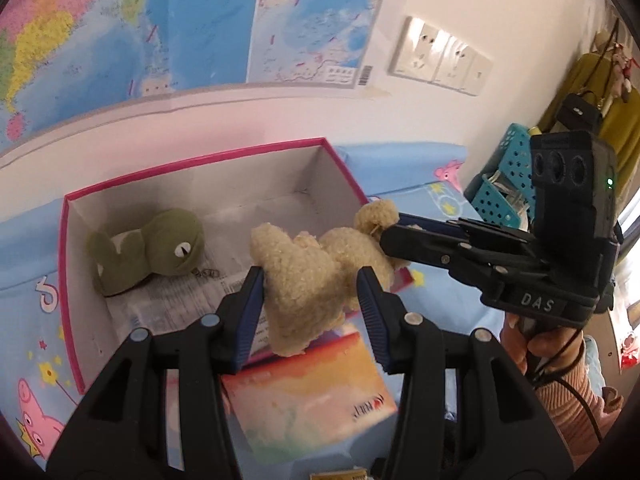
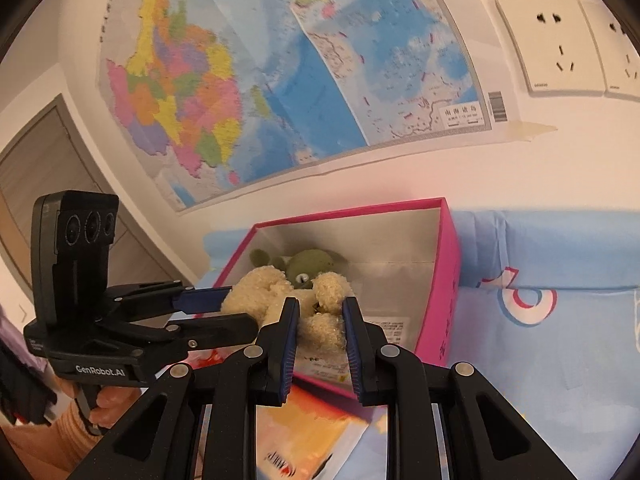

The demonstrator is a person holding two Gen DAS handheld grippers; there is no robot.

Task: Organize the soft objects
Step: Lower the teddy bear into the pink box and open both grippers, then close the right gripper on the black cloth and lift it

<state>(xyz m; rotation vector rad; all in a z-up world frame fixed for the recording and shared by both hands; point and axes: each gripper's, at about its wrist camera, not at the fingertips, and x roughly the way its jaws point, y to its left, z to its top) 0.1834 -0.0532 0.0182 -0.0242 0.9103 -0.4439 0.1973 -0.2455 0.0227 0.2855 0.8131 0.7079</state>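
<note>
A cream fleece plush toy (image 1: 304, 276) hangs over the front edge of an open pink box (image 1: 200, 160), carried by both grippers. My left gripper (image 1: 310, 284) is shut on the toy's body. From the right, my right gripper (image 1: 390, 236) pinches one of the toy's limbs. In the right wrist view, the right gripper (image 2: 320, 308) is shut on a limb of the cream plush (image 2: 260, 292), while the left gripper (image 2: 236, 308) clamps it from the left. A green frog plush (image 1: 148, 248) (image 2: 308, 270) lies inside the box (image 2: 448, 280) on printed paper.
A colourful booklet (image 1: 316, 392) (image 2: 304, 432) lies in front of the box on a blue cartoon sheet (image 1: 24, 240). A teal perforated basket (image 1: 508, 176) stands at the right. The wall behind carries a map and sockets (image 1: 440, 56). A person's hand (image 1: 540, 340) holds the right gripper.
</note>
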